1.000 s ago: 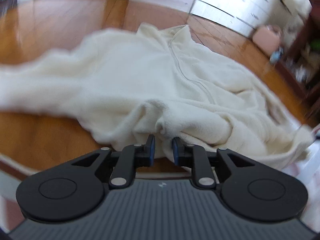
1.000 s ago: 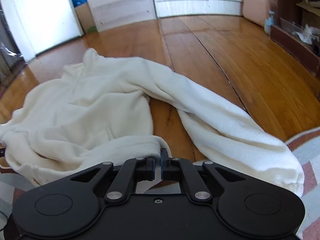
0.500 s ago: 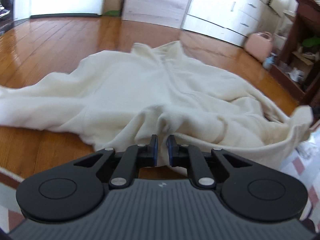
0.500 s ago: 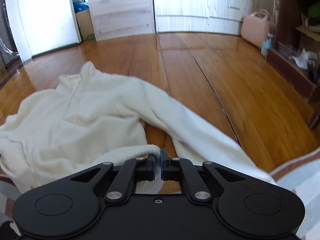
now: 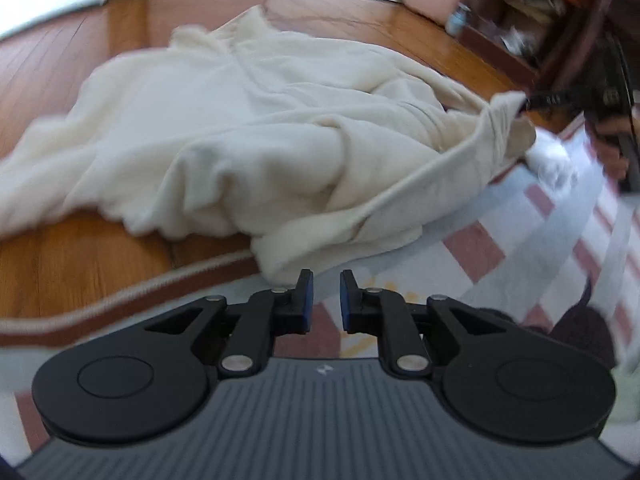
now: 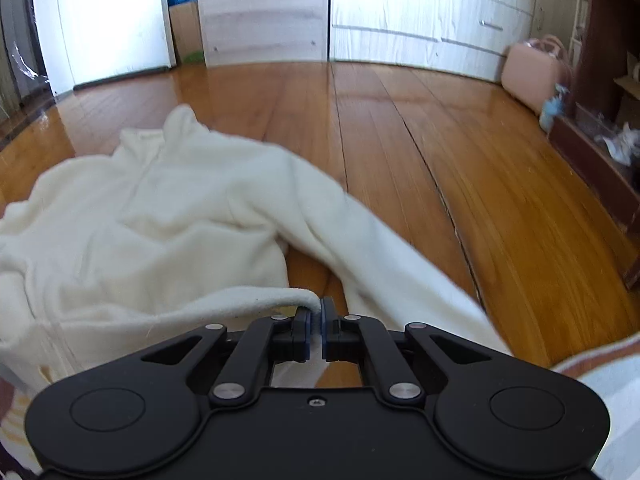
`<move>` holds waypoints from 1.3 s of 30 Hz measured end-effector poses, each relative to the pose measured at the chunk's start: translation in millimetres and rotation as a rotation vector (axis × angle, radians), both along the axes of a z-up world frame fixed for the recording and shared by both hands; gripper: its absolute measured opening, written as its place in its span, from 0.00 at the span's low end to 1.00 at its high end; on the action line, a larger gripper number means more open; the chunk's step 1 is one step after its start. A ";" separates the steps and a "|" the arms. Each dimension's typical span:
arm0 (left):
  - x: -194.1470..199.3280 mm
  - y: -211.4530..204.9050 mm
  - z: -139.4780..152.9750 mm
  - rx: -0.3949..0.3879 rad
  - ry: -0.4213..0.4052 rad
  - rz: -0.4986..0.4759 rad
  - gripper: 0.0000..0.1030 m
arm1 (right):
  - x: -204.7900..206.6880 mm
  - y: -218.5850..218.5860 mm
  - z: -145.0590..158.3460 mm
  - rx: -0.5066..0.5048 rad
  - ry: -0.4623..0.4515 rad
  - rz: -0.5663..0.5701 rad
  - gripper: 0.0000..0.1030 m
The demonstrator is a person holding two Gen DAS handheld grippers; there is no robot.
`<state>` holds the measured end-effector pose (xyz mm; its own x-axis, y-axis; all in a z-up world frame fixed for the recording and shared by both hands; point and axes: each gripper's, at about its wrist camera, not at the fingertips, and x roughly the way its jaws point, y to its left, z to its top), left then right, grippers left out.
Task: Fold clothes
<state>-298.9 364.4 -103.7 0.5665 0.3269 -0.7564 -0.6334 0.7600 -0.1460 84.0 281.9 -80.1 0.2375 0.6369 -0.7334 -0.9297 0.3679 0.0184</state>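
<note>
A cream fleece jacket [image 5: 260,120] lies crumpled on the wooden floor, its near hem spilling onto a checked rug [image 5: 480,248]. My left gripper [image 5: 324,284] hovers over the rug just short of that hem. Its jaws are opening and nothing is between them. In the right wrist view my right gripper [image 6: 316,312] is shut on a corner of the jacket [image 6: 160,208] hem, and one sleeve trails off to the right. The left wrist view also shows the right gripper [image 5: 524,104] lifting that corner, with a hand behind it.
The wooden floor [image 6: 400,120] stretches to white drawers [image 6: 440,20] at the back. A pink case [image 6: 532,76] and a dark wooden shelf unit [image 6: 600,140] with clutter stand along the right side. The rug's edge [image 6: 600,380] lies near me.
My left gripper has let go of the jacket hem and drawn back over the rug. The right gripper stays shut on its corner, and the jacket has slid closer to the rug.
</note>
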 end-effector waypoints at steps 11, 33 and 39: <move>29.4 36.6 -33.0 -0.078 0.012 0.058 0.28 | 5.9 -27.3 -13.8 0.077 0.101 -0.038 0.12; -67.8 -109.1 159.2 0.279 -0.051 0.441 0.01 | -93.1 -130.0 120.7 0.356 -0.128 0.125 0.03; -47.6 -121.2 89.9 0.214 0.227 0.409 0.00 | -116.1 -147.0 -2.8 -0.052 -0.187 0.055 0.03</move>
